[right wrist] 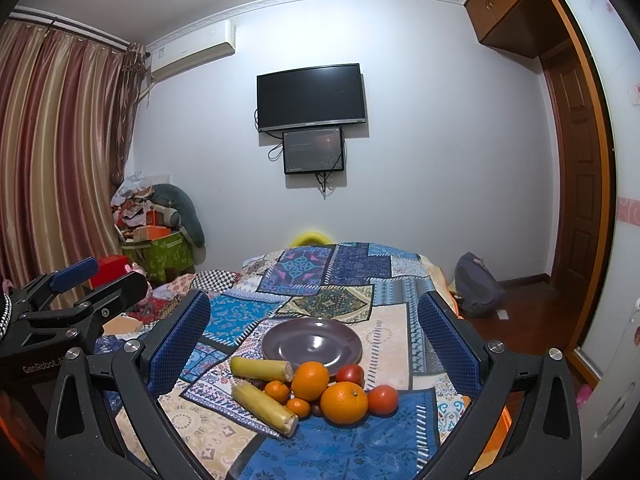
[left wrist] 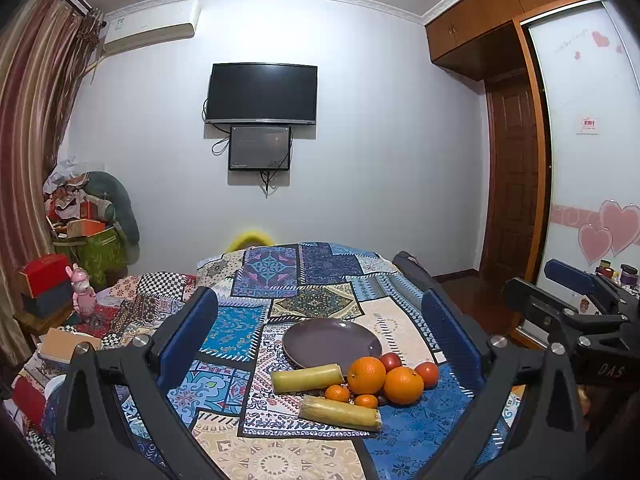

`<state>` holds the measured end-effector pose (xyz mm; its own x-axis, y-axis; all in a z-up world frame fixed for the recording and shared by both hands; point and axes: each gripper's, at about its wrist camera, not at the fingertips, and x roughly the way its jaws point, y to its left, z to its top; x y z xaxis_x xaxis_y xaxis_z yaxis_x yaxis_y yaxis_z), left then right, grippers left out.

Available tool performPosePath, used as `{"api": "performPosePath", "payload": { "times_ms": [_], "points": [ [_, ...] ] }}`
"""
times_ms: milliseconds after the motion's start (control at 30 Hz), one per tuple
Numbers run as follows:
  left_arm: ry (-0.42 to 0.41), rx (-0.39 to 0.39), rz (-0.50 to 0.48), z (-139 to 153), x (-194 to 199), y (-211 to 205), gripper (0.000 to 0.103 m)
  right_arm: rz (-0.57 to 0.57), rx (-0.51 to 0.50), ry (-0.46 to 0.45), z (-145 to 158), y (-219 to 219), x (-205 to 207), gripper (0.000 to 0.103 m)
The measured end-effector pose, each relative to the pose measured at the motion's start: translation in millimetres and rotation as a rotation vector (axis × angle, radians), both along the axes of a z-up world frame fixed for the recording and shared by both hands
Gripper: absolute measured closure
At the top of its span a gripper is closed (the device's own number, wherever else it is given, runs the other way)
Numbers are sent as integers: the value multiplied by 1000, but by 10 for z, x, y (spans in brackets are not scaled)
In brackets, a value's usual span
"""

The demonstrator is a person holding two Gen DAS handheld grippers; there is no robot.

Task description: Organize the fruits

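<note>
Hovering: right tool (right wrist: 316,360) and left tool (left wrist: 320,344), both wide, empty.
Fruit pile (right wrist: 320,392): ahead, near side of plate (right wrist: 312,340).
Nearer: right tool, slightly.

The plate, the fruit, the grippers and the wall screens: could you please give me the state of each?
Plate: empty, upright.
Fruit pile: on cloth, beside plate.
Left gripper: open, empty.
Right gripper: open, empty.
Television: off.
Small screen: on, dim.

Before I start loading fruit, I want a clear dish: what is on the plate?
Nothing lies on the plate; its purple face shows bare. An orange and a tomato in front cover its near rim, so that edge is hidden.
</note>
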<state>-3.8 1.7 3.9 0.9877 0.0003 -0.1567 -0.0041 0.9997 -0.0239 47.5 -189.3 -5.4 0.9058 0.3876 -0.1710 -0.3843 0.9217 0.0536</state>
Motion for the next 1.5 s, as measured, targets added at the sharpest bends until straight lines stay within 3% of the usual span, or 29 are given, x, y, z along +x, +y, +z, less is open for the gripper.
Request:
{"api": "performPosePath", "payload": {
  "times_ms": [800, 1200, 1367, 1500],
  "points": [
    [-4, -6, 3, 10, 9, -49, 0, 0, 11, 6, -39, -26, 21, 0],
    [39, -17, 0, -55, 135, -25, 0, -1, 24, 63, -133, -39, 159, 0],
    [109, -30, -9, -156, 300, -7, 16, -29, 9, 118, -248, -61, 290, 0],
    [178, -42, -10, -262, 482, -3, 22, -35, -1, 178, -355, -87, 413, 10]
  ]
}}
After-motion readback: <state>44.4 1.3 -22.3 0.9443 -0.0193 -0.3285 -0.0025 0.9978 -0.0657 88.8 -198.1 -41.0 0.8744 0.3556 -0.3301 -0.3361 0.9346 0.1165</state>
